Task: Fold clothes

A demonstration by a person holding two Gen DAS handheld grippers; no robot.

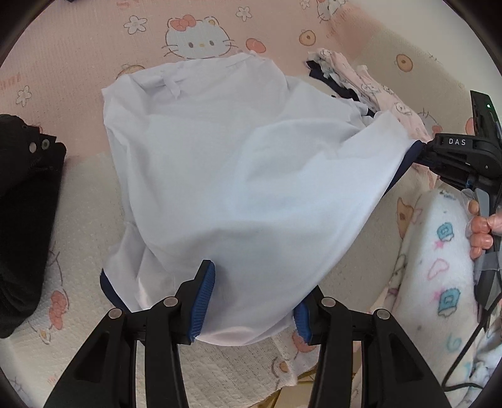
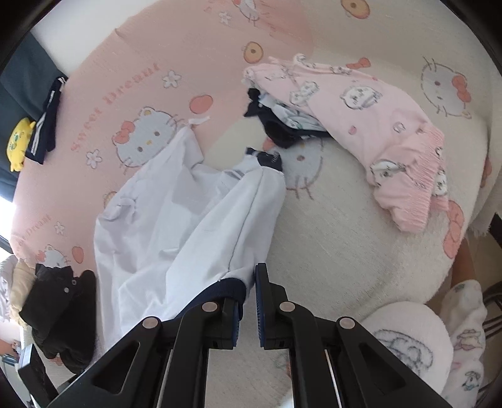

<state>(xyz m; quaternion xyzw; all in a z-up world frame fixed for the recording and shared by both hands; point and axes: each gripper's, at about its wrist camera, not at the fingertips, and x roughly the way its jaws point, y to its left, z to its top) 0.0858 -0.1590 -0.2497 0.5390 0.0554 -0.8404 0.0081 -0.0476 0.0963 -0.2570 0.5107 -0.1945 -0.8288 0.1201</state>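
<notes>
A white garment [image 1: 238, 175] with a navy ribbed hem is stretched above a Hello Kitty bedspread [image 1: 200, 28]. My left gripper [image 1: 251, 301] has its jaws wide apart around a bunched part of the white cloth, which fills the gap between the blue pads [image 1: 204, 301]. My right gripper [image 1: 439, 153] shows in the left wrist view at the right, holding the garment's navy-edged corner. In the right wrist view the white garment [image 2: 188, 226] runs away from the right gripper [image 2: 248, 301], whose jaws are nearly closed on the navy hem [image 2: 219, 292].
A pile of pink printed clothes [image 2: 370, 110] with dark items [image 2: 282, 128] lies at the back right. A black garment [image 1: 25, 219] lies at the left; it also shows in the right wrist view [image 2: 59, 314]. The person's fleece-clad leg [image 1: 439, 266] is at the right.
</notes>
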